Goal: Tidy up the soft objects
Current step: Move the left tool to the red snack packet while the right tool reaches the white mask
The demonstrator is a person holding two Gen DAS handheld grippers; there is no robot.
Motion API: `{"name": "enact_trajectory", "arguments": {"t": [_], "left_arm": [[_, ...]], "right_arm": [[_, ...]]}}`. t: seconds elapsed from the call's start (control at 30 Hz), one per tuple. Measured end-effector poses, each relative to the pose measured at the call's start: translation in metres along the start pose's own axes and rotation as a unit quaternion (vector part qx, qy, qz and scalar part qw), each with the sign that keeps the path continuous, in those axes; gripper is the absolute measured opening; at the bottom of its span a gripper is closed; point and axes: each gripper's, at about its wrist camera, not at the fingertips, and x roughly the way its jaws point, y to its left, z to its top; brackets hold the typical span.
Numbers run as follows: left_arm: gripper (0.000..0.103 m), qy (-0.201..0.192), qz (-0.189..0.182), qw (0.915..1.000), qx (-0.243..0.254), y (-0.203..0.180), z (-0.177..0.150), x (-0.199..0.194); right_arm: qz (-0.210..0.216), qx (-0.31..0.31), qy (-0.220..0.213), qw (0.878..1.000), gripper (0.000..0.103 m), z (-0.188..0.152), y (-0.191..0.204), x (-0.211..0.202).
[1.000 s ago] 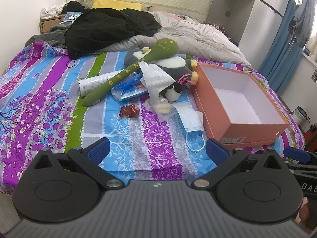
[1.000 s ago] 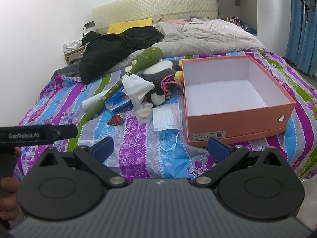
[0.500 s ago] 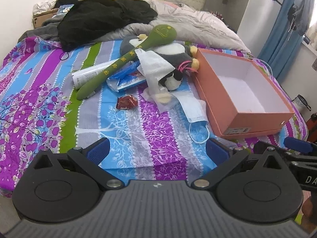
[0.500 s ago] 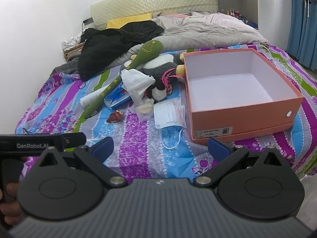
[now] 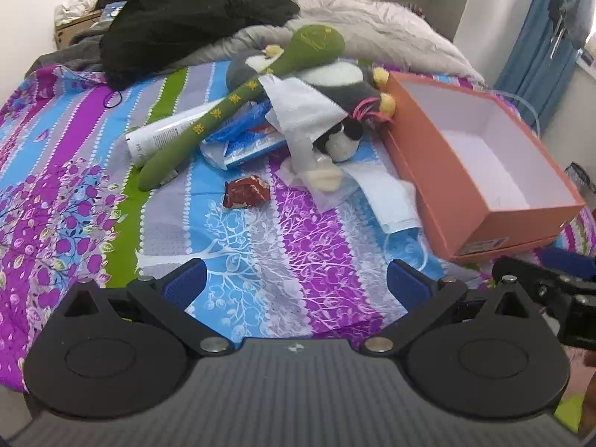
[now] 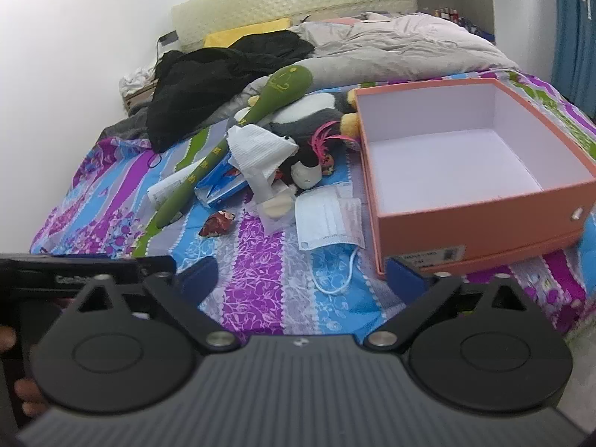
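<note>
A: Starting at the left, what lies ahead of the left claw [image 5: 296,283]?

B: A long green plush club [image 5: 238,108], slanting across the striped bedspread [image 5: 67,193] well beyond the fingertips. Its round head rests on a grey-and-white plush toy [image 5: 335,85]. A white tube [image 5: 164,138] lies under its handle, beside a blue crinkled packet [image 5: 246,141].

A: And nearer?

B: A small red foil wrapper [image 5: 246,193], closest to the left claw but clearly apart from it. Both of its blue pads are spread wide, gripping nothing.

A: Moving right?

B: A crumpled white tissue [image 6: 257,149] drapes over the plush toy. A flat pleated face mask [image 6: 327,219] with a thin ear loop lies just beside the orange cardboard box [image 6: 473,227], which is open, rigid and white inside.

A: Where is the right claw [image 6: 300,279]?

B: Low over the foot of the bed, pointing toward the mask and the box's near corner. Its right pad overlaps that corner in view; I cannot tell whether it touches. It too is spread wide and holds nothing.

A: Their pose?

B: Both level, side by side, facing the headboard. The left claw shows at the left edge of the right view.
</note>
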Motion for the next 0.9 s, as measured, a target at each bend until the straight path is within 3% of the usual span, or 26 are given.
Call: {"name": "enact_trajectory", "arguments": {"t": [0.13,0.5,0.6,0.73,0.9], "left_arm": [[0.103,0.007,-0.005,1.0000,-0.004,0.011,0.006,0.021],[0.103,0.000,0.001,0.9996,-0.027,0.045,0.026,0.076],[0.096,-0.002,0.002,0.9996,-0.027,0.050,0.030,0.092],[0.092,0.000,-0.004,0.9996,-0.027,0.053,0.035,0.112],[0.090,-0.002,-0.013,0.9995,-0.029,0.056,0.040,0.137]], "right_arm": [[-0.005,-0.009,-0.002,1.000,0.081,0.004,0.004,0.018],[0.004,-0.050,-0.023,0.998,0.081,0.014,0.023,0.073],[0.020,-0.050,-0.018,0.998,0.081,0.017,0.024,0.091],[0.002,-0.053,-0.014,0.999,0.079,0.023,0.023,0.116],[-0.042,-0.065,0.001,0.997,0.069,0.024,0.018,0.148]]}}
